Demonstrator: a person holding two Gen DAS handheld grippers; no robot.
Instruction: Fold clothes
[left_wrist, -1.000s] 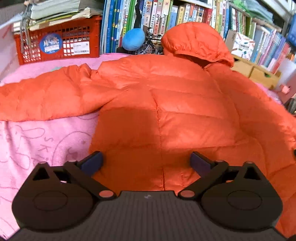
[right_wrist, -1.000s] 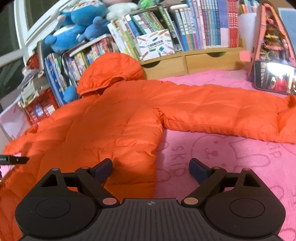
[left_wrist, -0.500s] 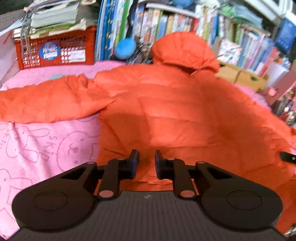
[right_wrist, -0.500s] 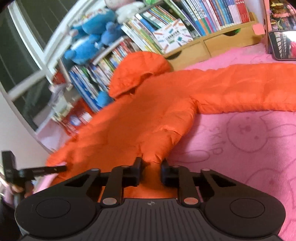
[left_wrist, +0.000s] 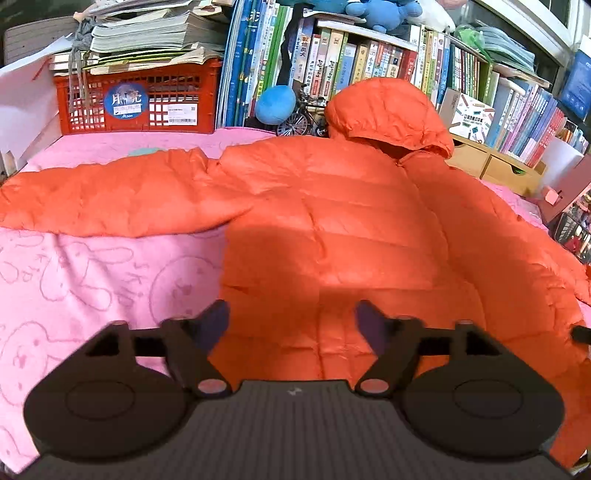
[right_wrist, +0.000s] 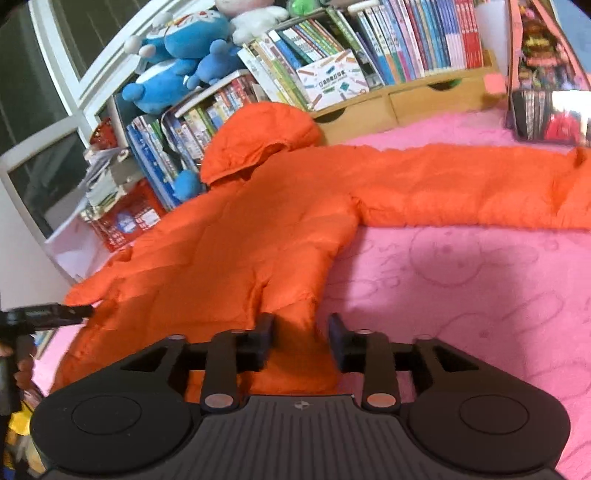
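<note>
**On the pink blanket: orange jacket spread flat, both tools apart**

Across the pink blanket with its rabbit print, the orange hooded jacket lies flat, both sleeves stretched out to the sides. Hood sits at the far end, against the row of books. Red crate with stacked papers on top stands at the far left of the blanket; blue plush toys sit on top of the books.

Left tool: jaws wide apart, just been opening. It hangs over the jacket's near hem, left of centre; only jacket fabric shows in the gap, pads not pressing on it. Its left finger is over the jacket's side edge where the blanket begins.

Right tool: jaws partly apart, also just been opening. A raised fold of the jacket's near hem corner stands in the gap between the fingers. Fabric looks close to the left pad, clear of the right one, so not clamped.

From the right wrist view, the left tool's finger tip shows at the jacket's far side hem, above the fabric.
</note>
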